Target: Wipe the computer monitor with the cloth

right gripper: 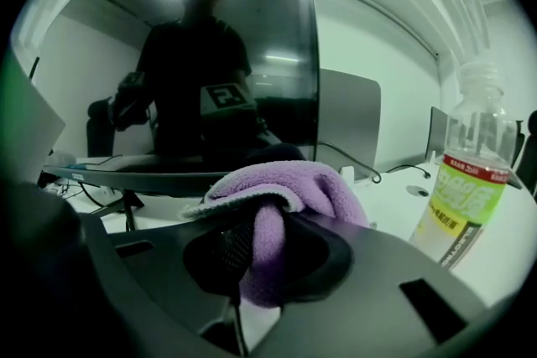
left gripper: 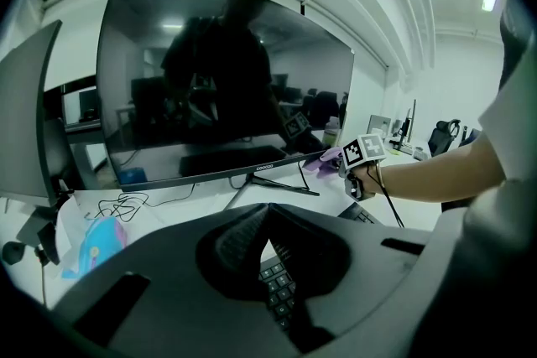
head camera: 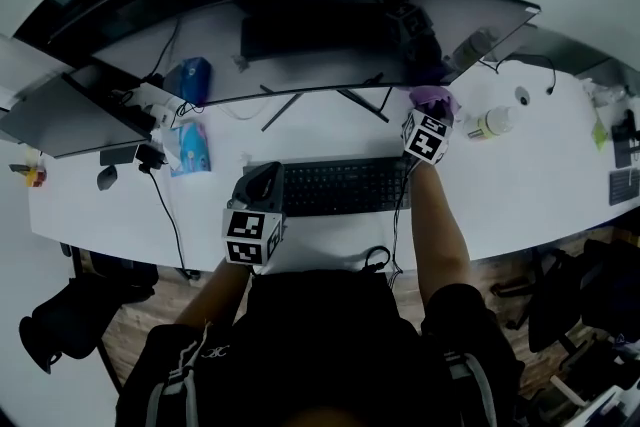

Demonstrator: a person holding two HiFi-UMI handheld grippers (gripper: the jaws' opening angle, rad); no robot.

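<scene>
The wide dark monitor (head camera: 330, 35) stands at the back of the white desk (head camera: 520, 185); it fills the left gripper view (left gripper: 226, 80) and the right gripper view (right gripper: 210, 54). My right gripper (head camera: 432, 115) is shut on a purple cloth (head camera: 432, 98), held close to the screen's lower right part. The cloth (right gripper: 285, 189) bunches up between the right gripper's (right gripper: 256, 243) pads. From the left, the cloth (left gripper: 323, 159) sits just under the screen's bottom edge. My left gripper (head camera: 262, 187) hovers over the keyboard's left end, its jaws (left gripper: 267, 212) shut at the tips on nothing.
A black keyboard (head camera: 345, 185) lies in front of the monitor stand. A clear bottle (head camera: 492, 123) with a green label (right gripper: 466, 180) stands right of the cloth. A second screen (head camera: 60, 115), cables, a blue tissue pack (head camera: 190, 147) and a blue object (head camera: 192, 78) crowd the left.
</scene>
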